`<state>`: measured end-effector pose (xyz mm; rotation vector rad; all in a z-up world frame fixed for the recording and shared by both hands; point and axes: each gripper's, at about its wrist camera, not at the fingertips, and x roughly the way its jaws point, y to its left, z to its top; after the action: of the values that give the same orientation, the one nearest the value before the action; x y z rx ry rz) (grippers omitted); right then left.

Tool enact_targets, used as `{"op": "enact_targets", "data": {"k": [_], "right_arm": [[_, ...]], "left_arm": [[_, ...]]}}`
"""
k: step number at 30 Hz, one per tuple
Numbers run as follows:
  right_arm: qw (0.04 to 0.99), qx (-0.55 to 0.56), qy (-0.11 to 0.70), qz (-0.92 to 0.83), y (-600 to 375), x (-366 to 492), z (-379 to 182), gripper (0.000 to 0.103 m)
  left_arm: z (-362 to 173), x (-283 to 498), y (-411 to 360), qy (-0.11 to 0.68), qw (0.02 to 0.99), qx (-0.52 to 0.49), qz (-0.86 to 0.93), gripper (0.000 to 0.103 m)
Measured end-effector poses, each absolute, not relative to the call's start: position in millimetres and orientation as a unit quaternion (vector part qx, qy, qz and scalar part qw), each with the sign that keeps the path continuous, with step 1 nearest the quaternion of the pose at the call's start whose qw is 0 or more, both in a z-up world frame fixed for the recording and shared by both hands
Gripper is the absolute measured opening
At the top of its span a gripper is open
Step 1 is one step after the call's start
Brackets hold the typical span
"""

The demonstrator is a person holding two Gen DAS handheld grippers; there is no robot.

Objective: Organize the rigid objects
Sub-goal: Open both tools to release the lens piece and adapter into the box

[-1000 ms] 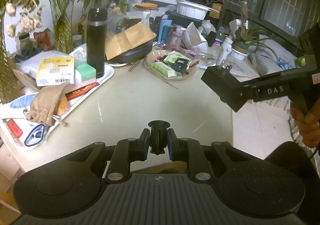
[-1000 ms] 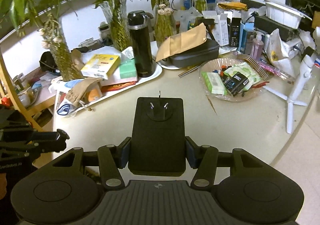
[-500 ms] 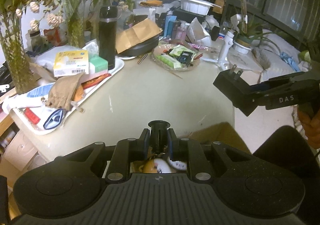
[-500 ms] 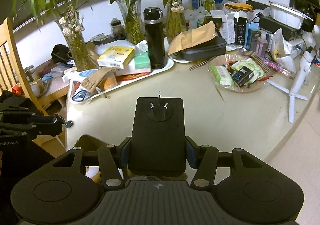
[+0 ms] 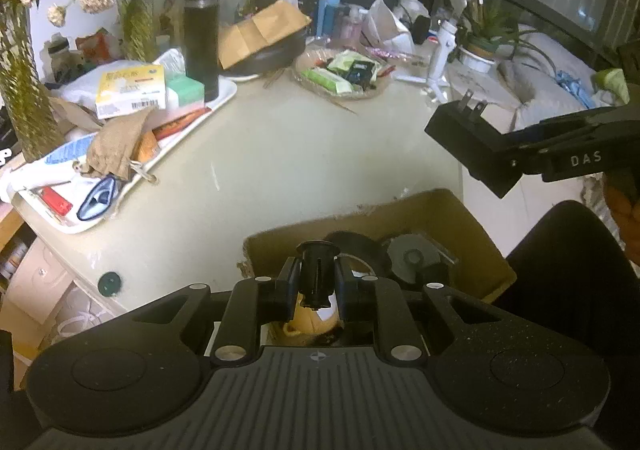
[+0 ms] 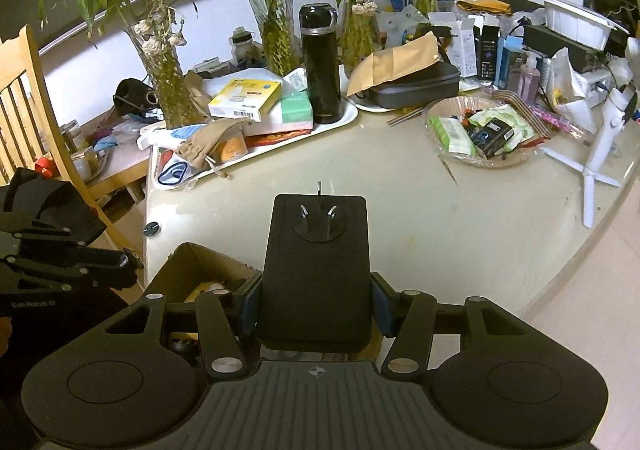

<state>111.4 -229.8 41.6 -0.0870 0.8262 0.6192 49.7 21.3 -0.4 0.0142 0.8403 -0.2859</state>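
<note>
My left gripper [image 5: 317, 286] is clamped on a small black plug-like part [image 5: 318, 270], though what it is I can't quite make out. It hangs over an open cardboard box [image 5: 476, 238] at the table's [image 5: 300, 162] near edge. My right gripper [image 6: 316, 300] squeezes a black power adapter [image 6: 318, 270], prongs pointing away. Beyond stand a white tray [image 6: 344, 116] and a black flask [image 6: 320, 62].

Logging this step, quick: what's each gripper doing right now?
Left gripper: shut on a small black flanged plug.
Right gripper: shut on the black power adapter.
</note>
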Motion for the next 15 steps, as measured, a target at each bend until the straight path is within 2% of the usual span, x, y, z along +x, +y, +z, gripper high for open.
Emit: {"op": "enact_targets", "data": {"k": [8,10,15], "right_arm": [[0.867,-0.034,0.399,0.296,-237,108,39,0.058],[0.867,-0.032,0.401,0.296,-238,108,37,0.058],[0.865,-0.025,0.407,0.293,-243,104,30,0.058]], "left_arm": [[-10,57,8,0.43,0.891,0.022,-0.143,0.022],[-13,58,5,0.436,0.888,0.026,-0.141,0.035],[-12,51,1,0.43,0.893,0.041,-0.129,0.048]]}}
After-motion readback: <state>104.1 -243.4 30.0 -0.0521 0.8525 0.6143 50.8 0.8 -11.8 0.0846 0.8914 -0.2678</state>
